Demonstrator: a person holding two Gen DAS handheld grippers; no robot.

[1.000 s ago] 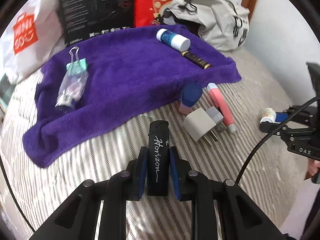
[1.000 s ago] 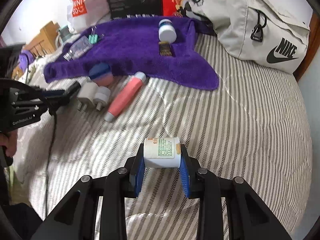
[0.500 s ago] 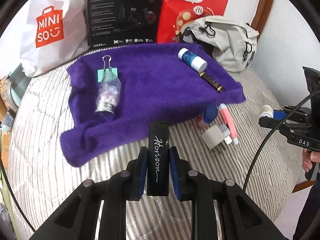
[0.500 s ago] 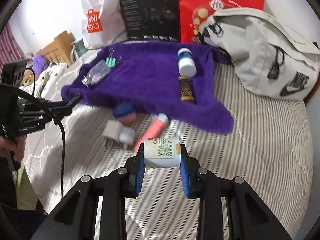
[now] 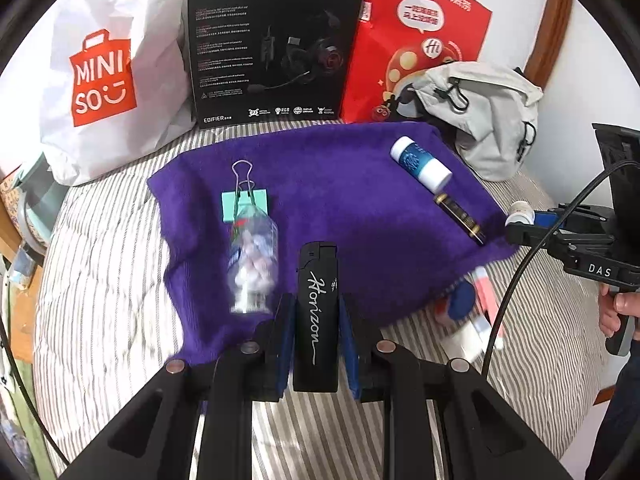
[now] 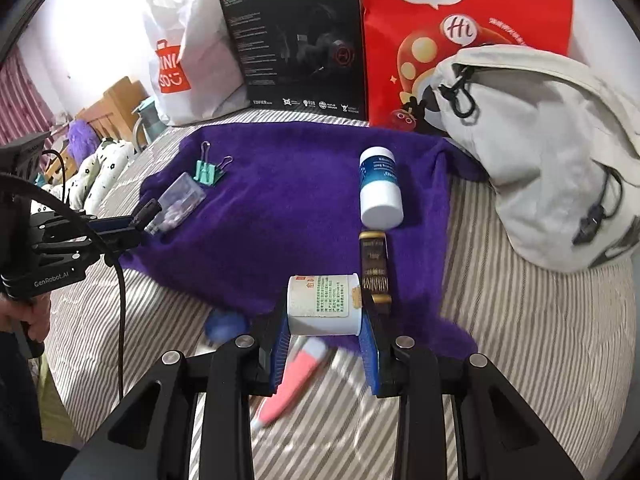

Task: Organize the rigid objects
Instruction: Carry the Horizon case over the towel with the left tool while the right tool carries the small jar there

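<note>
My left gripper (image 5: 316, 312) is shut on a black lighter (image 5: 316, 304) marked "Horizon", held above the near edge of the purple towel (image 5: 340, 184). My right gripper (image 6: 325, 312) is shut on a small white jar (image 6: 322, 302) with a green printed label, over the towel's (image 6: 288, 200) front edge. On the towel lie a clear bottle (image 5: 252, 264) of pale pieces, a teal binder clip (image 5: 244, 204), a blue-and-white bottle (image 5: 420, 164) and a dark gold-trimmed tube (image 5: 460, 220). A pink tube (image 6: 292, 388) and a blue-capped item (image 6: 226, 322) lie on the striped bed.
Behind the towel stand a white Miniso bag (image 5: 100, 76), a black headset box (image 5: 272, 48) and a red bag (image 5: 416, 40). A grey backpack (image 6: 552, 152) lies at the right. A white plug adapter (image 5: 464, 340) rests blurred near the pink tube. Black cables hang from both grippers.
Both grippers have moved forward toward the towel with their objects still held. The towel's items now appear closer, and the pink tube and blue-capped item have slid beneath the right gripper.
</note>
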